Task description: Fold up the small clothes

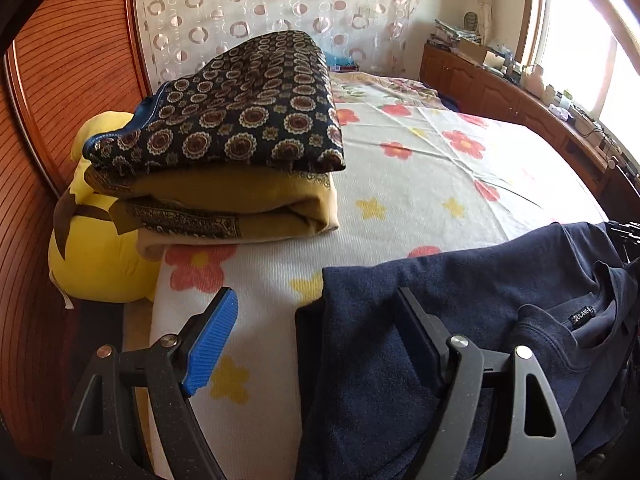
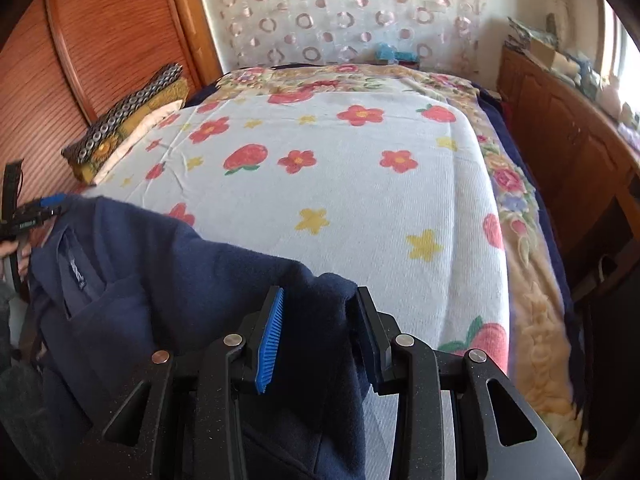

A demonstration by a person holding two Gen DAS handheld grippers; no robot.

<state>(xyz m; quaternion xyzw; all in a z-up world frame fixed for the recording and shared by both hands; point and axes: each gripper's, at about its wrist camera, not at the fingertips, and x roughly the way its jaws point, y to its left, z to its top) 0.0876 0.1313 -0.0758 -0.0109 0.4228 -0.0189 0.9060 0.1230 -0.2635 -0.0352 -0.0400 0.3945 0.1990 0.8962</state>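
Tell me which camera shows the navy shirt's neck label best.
The left wrist view: the neck label faces the camera, its white lettering visible inside the navy shirt collar. The right wrist view shows it only as a blurred, foreshortened patch at the frame's left edge.

- The left gripper (image 1: 316, 332) stands with its jaws wide apart, low in the view.
- Its blue ribbed pad (image 1: 210, 346) is over bare blanket and touches nothing.
- A navy sweater (image 1: 460, 280) lies at the near right; its edge sits between the jaws, against the dark right finger (image 1: 420, 332).
- The sweater's collar label (image 1: 585, 317) faces up.
- The sweater rests on a white blanket (image 1: 420, 184) printed with red flowers and yellow stars.
- A stack of folded cloths (image 1: 232, 140) sits further back on the left, a dark medallion-patterned one on top.
- A yellow plush toy (image 1: 100, 256) lies beside the stack, against a wooden panel (image 1: 60, 80).
- A wooden cabinet (image 1: 500, 88) runs under the bright window.
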